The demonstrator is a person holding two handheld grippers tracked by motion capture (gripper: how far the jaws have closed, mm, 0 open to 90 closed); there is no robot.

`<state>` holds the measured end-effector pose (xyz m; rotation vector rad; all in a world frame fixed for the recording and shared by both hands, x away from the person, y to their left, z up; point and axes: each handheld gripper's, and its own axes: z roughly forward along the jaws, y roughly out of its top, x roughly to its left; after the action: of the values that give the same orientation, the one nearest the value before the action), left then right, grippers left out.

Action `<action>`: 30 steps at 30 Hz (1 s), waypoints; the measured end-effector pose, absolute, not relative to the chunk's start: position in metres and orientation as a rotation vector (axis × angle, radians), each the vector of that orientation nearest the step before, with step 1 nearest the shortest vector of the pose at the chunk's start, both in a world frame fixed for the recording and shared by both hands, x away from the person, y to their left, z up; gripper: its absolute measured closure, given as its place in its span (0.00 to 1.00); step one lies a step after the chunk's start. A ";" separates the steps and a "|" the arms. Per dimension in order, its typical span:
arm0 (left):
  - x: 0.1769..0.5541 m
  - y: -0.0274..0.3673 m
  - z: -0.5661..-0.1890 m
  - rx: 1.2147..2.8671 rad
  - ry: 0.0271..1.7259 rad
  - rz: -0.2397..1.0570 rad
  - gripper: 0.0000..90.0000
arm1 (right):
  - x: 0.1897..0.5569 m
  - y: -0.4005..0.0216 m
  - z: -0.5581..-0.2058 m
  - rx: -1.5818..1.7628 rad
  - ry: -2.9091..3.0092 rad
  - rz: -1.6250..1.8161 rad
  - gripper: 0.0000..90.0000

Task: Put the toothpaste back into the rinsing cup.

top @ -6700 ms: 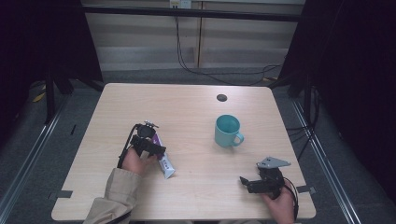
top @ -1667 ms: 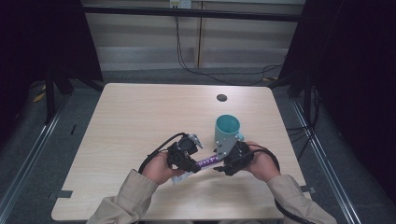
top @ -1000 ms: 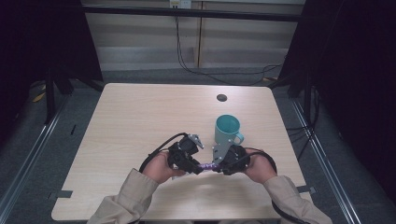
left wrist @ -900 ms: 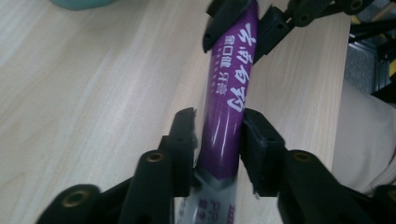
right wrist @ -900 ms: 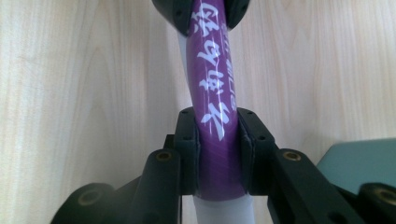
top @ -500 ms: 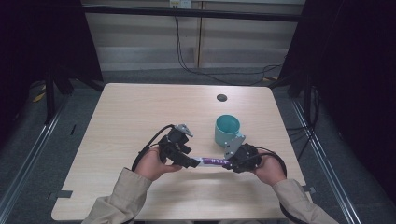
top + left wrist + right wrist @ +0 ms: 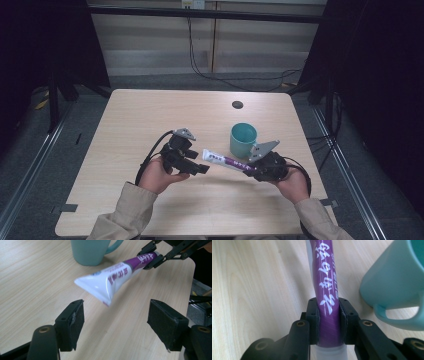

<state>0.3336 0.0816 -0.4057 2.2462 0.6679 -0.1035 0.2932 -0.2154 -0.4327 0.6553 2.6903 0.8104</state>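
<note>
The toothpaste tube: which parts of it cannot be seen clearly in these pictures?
- Toothpaste tube, cap end: right gripper view, cut off by the bottom edge between the right gripper fingers.
- Small print: high view, too small.
- Crimped end: left gripper view, slightly blurred.

Glossy plastic tube (image 7: 117, 277), glazed teal mug (image 7: 243, 139), matt wood-grain table (image 7: 150, 115)
</note>
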 end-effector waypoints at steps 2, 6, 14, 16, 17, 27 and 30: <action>0.333 0.082 -0.408 2.230 0.680 -0.112 0.32 | 0.293 -0.216 -0.432 0.685 2.672 0.825 0.81; 0.333 0.080 -0.415 2.212 0.698 -0.135 0.32 | 0.292 -0.216 -0.431 0.714 2.633 0.870 0.81; 0.334 0.077 -0.418 2.134 0.718 -0.149 0.32 | 0.291 -0.211 -0.430 0.748 2.601 0.931 0.81; 0.334 0.076 -0.418 2.114 0.718 -0.152 0.31 | 0.291 -0.210 -0.430 0.756 2.595 0.939 0.81; 0.333 0.075 -0.418 2.109 0.717 -0.156 0.32 | 0.291 -0.209 -0.431 0.759 2.591 0.948 0.81; 0.336 0.077 -0.417 2.063 0.740 -0.161 0.31 | 0.291 -0.203 -0.432 0.761 2.588 0.979 0.81; 0.337 0.076 -0.417 2.041 0.744 -0.173 0.32 | 0.291 -0.200 -0.432 0.753 2.581 0.988 0.81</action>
<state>0.3372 0.0764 -0.4168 2.0407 0.7440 -0.1730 0.2906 -0.1997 -0.4318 0.7526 2.5809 0.9879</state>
